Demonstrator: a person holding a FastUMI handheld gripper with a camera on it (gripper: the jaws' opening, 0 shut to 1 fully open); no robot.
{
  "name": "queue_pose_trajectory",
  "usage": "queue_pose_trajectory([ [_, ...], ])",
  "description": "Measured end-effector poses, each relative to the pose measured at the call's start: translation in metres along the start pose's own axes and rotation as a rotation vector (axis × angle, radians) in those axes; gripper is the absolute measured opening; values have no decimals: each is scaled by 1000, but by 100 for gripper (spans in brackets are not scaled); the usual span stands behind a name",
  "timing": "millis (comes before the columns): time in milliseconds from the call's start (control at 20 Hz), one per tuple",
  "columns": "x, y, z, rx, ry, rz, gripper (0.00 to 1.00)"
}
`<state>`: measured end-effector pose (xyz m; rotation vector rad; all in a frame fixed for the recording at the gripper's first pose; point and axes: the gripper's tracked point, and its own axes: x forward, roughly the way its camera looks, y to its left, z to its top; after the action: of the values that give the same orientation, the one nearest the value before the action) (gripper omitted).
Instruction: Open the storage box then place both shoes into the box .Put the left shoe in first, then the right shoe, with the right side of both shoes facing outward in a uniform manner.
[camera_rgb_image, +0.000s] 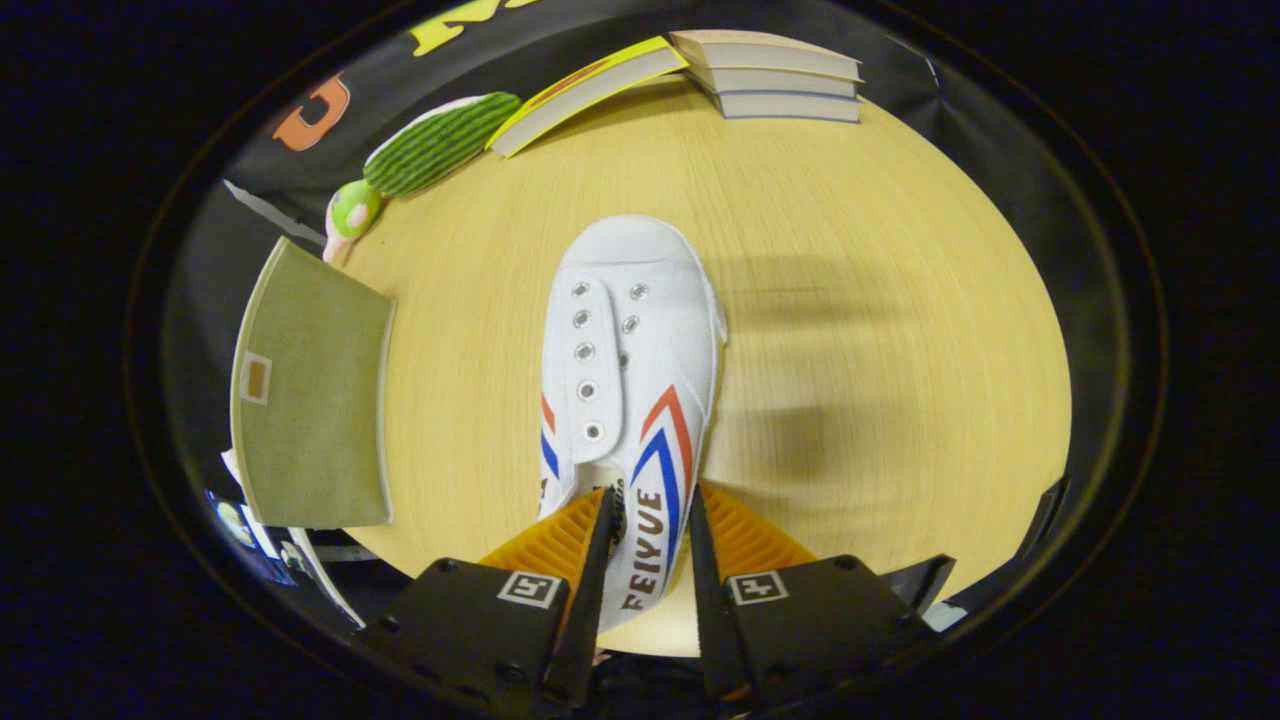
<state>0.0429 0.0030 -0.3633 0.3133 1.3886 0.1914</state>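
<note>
The hand-held gripper (650, 520) is closed on the heel end of a white shoe (625, 370), both fingers pressing against the sides of the collar, while the toe points straight ahead and away from the fingers. The shoe is canvas, with a rounded toe cap, a row of metal eyelets without laces, and red and blue chevron stripes along the side; whether its sole rests on the counter (850, 400) or hangs just above it is hard to judge, though a soft shadow falls on the wood to the right of it. The counter is pale, light-grained wood. Ahead and to the left of the fingers, well apart from the shoe, lies the storage box (310, 400), an olive-green fabric-covered shape with a small tan tag on its face and a flat, closed-looking top. Beyond it a green striped plush toy (430, 150) lies at the counter's far edge, touching a yellow-covered book (590, 90) that leans beside it. Far beyond the shoe's toe sits a neat stack of three books (780, 80) with pale page edges, against the dark cloth wall.
</note>
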Motion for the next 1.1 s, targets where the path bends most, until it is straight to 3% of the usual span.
queue_pose_trajectory([
  [300, -4, -1, 2, 128, -26, 52, 10],
  [650, -32, 34, -9, 260, -12, 181, 6],
  [850, -78, 70, -12, 242, -40, 190, 6],
  [1100, -145, 157, 8, 164, -151, 237, 6],
])
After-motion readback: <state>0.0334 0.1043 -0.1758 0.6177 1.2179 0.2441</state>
